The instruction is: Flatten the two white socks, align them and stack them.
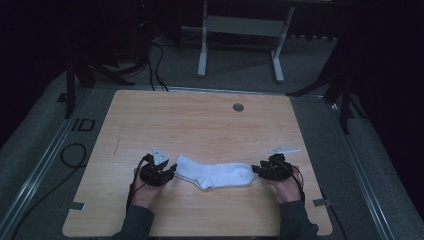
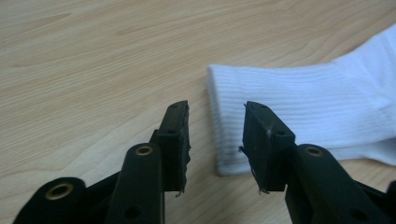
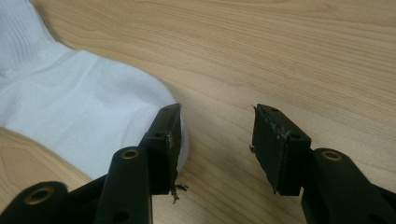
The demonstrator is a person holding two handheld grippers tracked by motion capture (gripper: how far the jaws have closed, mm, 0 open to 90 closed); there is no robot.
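Your white sock (image 1: 214,174) lies flat on the near half of the bench (image 1: 200,120), its long axis running left to right between your two hands. The ribbed cuff end points at your left gripper (image 1: 171,171); in the left gripper view the cuff edge (image 2: 219,126) sits in the gap between the parted jaws, and neither pad presses on it. The toe end points at your right gripper (image 1: 256,170), whose jaws stand wide; the toe (image 3: 140,102) lies against the outer side of one jaw, with bare wood in the gap. Both hands sit about equally close, one at each end. No brand, label or writing can be read on the sock.
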